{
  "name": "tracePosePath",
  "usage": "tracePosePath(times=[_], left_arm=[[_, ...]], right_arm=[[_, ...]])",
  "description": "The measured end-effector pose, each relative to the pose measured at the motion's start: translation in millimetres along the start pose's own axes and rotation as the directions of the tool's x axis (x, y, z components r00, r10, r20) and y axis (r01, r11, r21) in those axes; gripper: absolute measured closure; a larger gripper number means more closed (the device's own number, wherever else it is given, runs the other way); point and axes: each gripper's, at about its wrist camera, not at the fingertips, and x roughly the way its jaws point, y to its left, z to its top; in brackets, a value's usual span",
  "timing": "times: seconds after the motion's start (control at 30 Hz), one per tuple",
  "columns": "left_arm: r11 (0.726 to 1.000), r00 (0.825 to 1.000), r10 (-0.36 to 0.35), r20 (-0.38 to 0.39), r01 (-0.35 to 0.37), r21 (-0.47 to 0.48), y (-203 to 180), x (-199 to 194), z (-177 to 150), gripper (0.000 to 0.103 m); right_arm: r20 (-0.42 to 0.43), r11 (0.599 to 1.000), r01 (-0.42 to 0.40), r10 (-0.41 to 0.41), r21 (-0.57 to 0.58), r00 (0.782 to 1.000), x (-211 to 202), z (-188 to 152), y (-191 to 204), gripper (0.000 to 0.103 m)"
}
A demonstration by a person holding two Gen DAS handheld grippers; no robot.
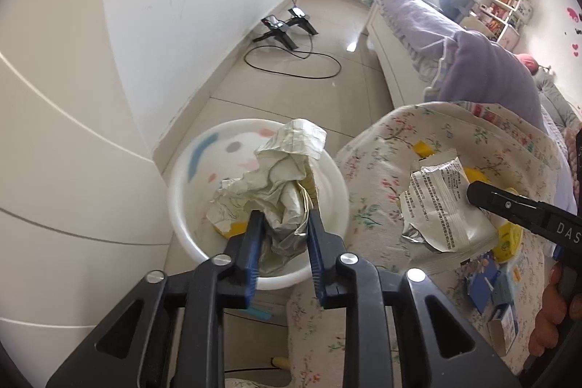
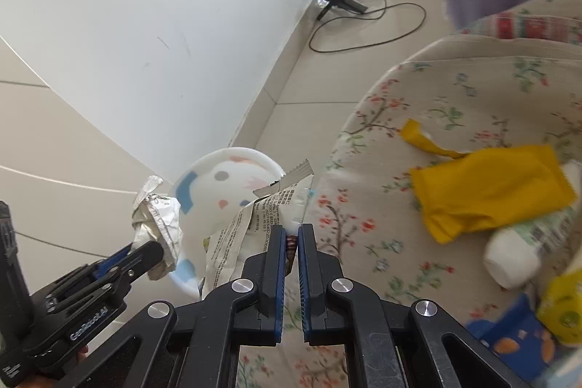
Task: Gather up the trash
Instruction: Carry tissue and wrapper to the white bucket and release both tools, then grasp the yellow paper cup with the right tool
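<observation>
My left gripper [image 1: 284,219] is shut on a crumpled pale foil wrapper [image 1: 287,170] and holds it over a white cartoon-face bin [image 1: 189,191] on the floor. In the right wrist view the left gripper [image 2: 149,255] shows at the lower left with that wrapper [image 2: 156,220] beside the bin [image 2: 225,180]. My right gripper [image 2: 290,233] is shut on a white printed snack wrapper [image 2: 254,224] at the edge of the flowered bedspread [image 2: 436,90]. In the left wrist view that wrapper [image 1: 440,206] hangs from the right gripper [image 1: 473,193].
On the bedspread lie a yellow wrapper [image 2: 491,188], a white bottle [image 2: 523,253], blue boxes [image 2: 516,333] and a small yellow packet [image 1: 509,239]. Black stands and a looped cable [image 1: 291,60] lie on the tiled floor by the white wall. A purple quilt [image 1: 491,75] lies beyond.
</observation>
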Motion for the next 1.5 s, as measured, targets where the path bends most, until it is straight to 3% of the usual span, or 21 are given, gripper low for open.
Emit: tracePosePath(times=[0.23,0.43,0.6,0.63,0.67,0.73,0.93,1.5], left_arm=[[0.996,0.996,0.093,-0.017,-0.093,-0.005,24.2,-0.8,-3.9,0.036],[0.989,0.99,0.143,-0.009,-0.143,-0.021,39.7,-8.5,-7.3,0.02],[0.983,0.983,0.182,-0.014,-0.182,-0.037,43.9,-10.4,-7.0,0.013],[0.982,0.982,0.187,-0.015,-0.188,-0.037,44.5,-10.8,-7.6,0.012],[0.981,0.981,0.192,-0.015,-0.192,-0.034,44.6,-10.9,-8.0,0.011],[0.978,0.978,0.207,-0.012,-0.208,-0.024,44.2,-11.5,-9.1,0.008],[0.98,0.98,0.199,-0.025,-0.2,-0.016,41.8,-11.2,-11.7,0.007],[0.988,0.988,0.15,-0.045,-0.149,0.025,17.8,-14.5,-16.0,0.007]], right_arm=[[-0.003,1.0,0.012,-0.012,-0.017,1.0,27.7,-0.1,13.3,0.097],[-0.001,1.0,0.021,-0.021,-0.02,1.0,46.9,-1.8,24.2,0.097],[0.003,1.0,0.012,-0.012,-0.023,1.0,58.3,-3.3,28.6,0.094],[0.007,1.0,0.0,0.0,-0.019,1.0,59.1,-4.4,29.0,0.09],[0.002,1.0,-0.015,0.015,-0.013,1.0,61.2,-5.3,28.9,0.064],[-0.001,1.0,-0.02,0.02,0.005,1.0,63.3,-6.5,27.9,0.025],[0.048,1.0,0.013,-0.012,-0.011,0.999,42.5,-4.6,29.2,0.024],[0.062,0.991,0.136,-0.136,0.01,0.989,-9.8,-9.5,-2.8,0.021]])
